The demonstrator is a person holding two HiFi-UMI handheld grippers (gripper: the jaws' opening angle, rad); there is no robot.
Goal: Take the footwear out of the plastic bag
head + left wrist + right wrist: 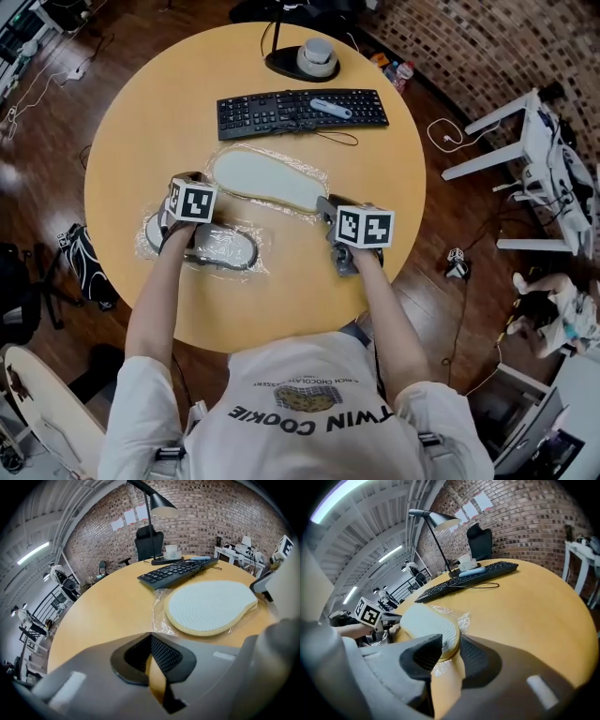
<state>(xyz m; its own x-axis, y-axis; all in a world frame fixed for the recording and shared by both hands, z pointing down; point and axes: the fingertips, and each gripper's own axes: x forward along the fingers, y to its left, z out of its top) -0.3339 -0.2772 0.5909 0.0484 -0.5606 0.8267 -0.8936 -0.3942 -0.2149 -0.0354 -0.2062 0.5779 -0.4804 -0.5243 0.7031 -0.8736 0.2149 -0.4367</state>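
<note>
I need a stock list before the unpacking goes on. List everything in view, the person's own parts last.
table: 1, light wood, round, under everything.
keyboard: 1, black, far side of the table.
lamp: 1, black, base behind the keyboard.
cup: 1, white, on the lamp base.
small object: 1, pale blue, lying on the keyboard; cannot tell what.
slipper: 1, pale sole up with tan rim, table centre.
second slipper: 1, grey and white, near left.
plastic bags: 2, clear, one at each slipper.
desk: 1, white, on the floor at right.
left gripper: 1, grey, over the second slipper, jaw tips together.
right gripper: 1, grey, jaws apart around the centre slipper's end.
</note>
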